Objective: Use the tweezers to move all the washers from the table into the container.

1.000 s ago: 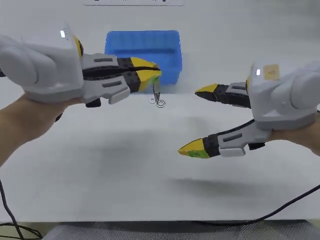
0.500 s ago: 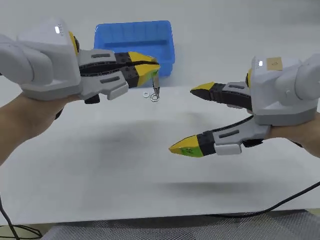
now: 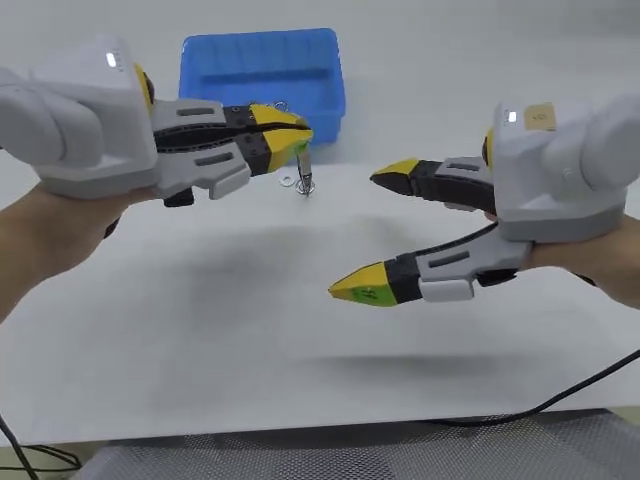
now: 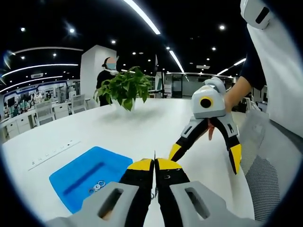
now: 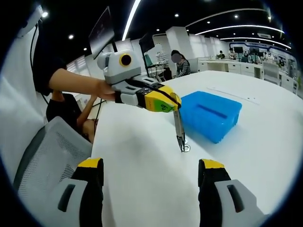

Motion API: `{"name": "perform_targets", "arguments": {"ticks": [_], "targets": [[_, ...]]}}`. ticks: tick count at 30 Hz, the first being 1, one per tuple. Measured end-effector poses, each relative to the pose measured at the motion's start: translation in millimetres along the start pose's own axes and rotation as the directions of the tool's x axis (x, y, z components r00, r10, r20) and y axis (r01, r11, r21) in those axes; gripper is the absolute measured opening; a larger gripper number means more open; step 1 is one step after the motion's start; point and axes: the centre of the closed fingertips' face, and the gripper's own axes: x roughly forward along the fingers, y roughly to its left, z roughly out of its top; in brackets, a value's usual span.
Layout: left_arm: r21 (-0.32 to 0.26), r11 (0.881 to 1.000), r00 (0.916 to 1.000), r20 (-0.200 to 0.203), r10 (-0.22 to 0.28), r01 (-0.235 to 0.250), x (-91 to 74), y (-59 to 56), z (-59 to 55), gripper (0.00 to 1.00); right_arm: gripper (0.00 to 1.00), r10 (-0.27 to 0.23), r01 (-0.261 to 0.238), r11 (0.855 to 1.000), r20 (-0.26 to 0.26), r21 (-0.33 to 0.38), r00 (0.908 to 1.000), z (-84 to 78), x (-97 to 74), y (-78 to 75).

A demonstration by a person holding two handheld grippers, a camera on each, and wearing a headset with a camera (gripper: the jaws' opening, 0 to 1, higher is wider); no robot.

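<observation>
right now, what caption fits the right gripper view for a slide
Left gripper, shut on tweezers, points their tips at a washer on the white table beside the blue container.

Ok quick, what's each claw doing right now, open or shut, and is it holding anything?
Left claw: shut on the tweezers.
Right claw: open, holding nothing.

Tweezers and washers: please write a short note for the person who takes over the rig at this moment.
Left gripper: shut on the tweezers, tips down at a washer on the table, beside the blue container.
Right gripper: open, empty, in the air.
Done: a few stored washers lie in the container.
Left to do: that washer and a second washer beside it.
</observation>
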Motion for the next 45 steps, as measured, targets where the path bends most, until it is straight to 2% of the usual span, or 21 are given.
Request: {"name": "perform_targets", "arguments": {"ticks": [3, 7, 10, 14, 16, 18, 20, 23, 27, 29, 32, 33, 34, 35, 36, 37, 40, 45], "targets": [[-0.003, 1.0, 0.9997, -0.016, -0.021, 0.021, -2.7, -2.7, -1.2, 0.05, 0.83, 0.006, -0.006, 1.0, 0.001, -0.004, 1.0, 2.5, 2.4, 0.1], [0.04, 0.997, 0.9951, -0.073, -0.067, 0.07, -4.8, -9.4, -2.6, 0.05, 0.83, 0.012, -0.012, 0.999, -0.014, -0.032, 0.9998, 3.7, 6.1, -4.6], [0.051, 0.994, 0.9907, -0.103, -0.09, 0.095, -6.2, -9.7, -3.1, 0.05, 0.83, 0.006, -0.009, 0.997, -0.035, -0.076, 0.9994, 8.4, 10.7, -15.0], [0.052, 0.993, 0.9876, -0.123, -0.097, 0.105, -5.6, -8.5, -3.4, 0.05, 0.78, 0.015, -0.019, 0.996, -0.043, -0.088, 0.999, 18.1, 19.6, -25.2], [0.042, 0.992, 0.9853, -0.129, -0.112, 0.118, -4.1, -10.2, -3.5, 0.05, 0.71, 0.021, -0.025, 0.995, -0.045, -0.092, 0.9987, 21.1, 25.7, -29.8], [0.041, 0.991, 0.9832, -0.133, -0.125, 0.131, -4.2, -12.8, -4.1, 0.05, 0.55, 0.026, -0.033, 0.991, -0.053, -0.127, 0.9982, 24.0, 30.7, -33.4], [0.041, 0.99, 0.982, -0.137, -0.13, 0.137, -4.9, -14.0, -4.8, 0.05, 0.46, 0.052, -0.063, 0.987, -0.075, -0.146, 0.9958, 23.1, 34.7, -32.9], [0.032, 0.99, 0.9812, -0.138, -0.135, 0.141, -7.1, -15.2, -5.7, 0.05, 0.33, 0.099, -0.125, 0.976, -0.146, -0.18, 0.9843, 15.5, 41.0, -30.1], [0.024, 0.988, 0.9791, -0.14, -0.148, 0.152, -10.8, -17.9, -6.9, 0.05, 0.28, 0.1, -0.151, 0.956, -0.205, -0.252, 0.9736, 9.4, 47.3, -34.3], [0.028, 0.988, 0.9786, -0.143, -0.148, 0.154, -10.8, -18.7, -6.6, 0.05, 0.26, 0.094, -0.157, 0.945, -0.222, -0.285, 0.9705, 9.4, 50.3, -35.2], [0.02, 0.987, 0.9774, -0.143, -0.155, 0.16, -9.8, -19.6, -6.2, 0.05, 0.23, 0.11, -0.177, 0.94, -0.232, -0.293, 0.9666, 11.2, 54.2, -33.1], [0.02, 0.987, 0.9774, -0.143, -0.155, 0.16, -9.4, -19.3, -5.9, 0.06, 0.22, 0.105, -0.191, 0.918, -0.251, -0.348, 0.9623, 10.1, 54.4, -35.1], [0.019, 0.987, 0.9769, -0.144, -0.158, 0.162, -9.3, -19.5, -6.0, 0.06, 0.18, 0.08, -0.178, 0.907, -0.259, -0.382, 0.9626, 10.5, 54.6, -39.8], [0.02, 0.986, 0.9756, -0.147, -0.163, 0.167, -8.8, -20.0, -6.1, 0.06, 0.13, 0.059, -0.16, 0.905, -0.255, -0.395, 0.9652, 12.3, 55.2, -43.4], [0.023, 0.986, 0.9757, -0.149, -0.161, 0.166, -8.6, -19.7, -6.1, 0.06, 0.13, 0.079, -0.181, 0.902, -0.264, -0.391, 0.9612, 11.5, 55.0, -40.7], [0.025, 0.985, 0.975, -0.151, -0.163, 0.168, -8.3, -19.7, -6.2, 0.06, 0.12, 0.076, -0.177, 0.905, -0.263, -0.386, 0.9617, 11.6, 55.3, -40.9], [0.02, 0.986, 0.9756, -0.151, -0.159, 0.164, -8.0, -17.9, -6.3, 0.06, 0.12, 0.07, -0.192, 0.878, -0.28, -0.438, 0.9574, 10.5, 55.5, -39.8], [0.023, 0.986, 0.9743, -0.157, -0.161, 0.167, -7.9, -20.2, -7.5, 0.06, 0.11, 0.058, -0.191, 0.86, -0.28, -0.474, 0.9583, 8.7, 55.2, -38.5]]}}
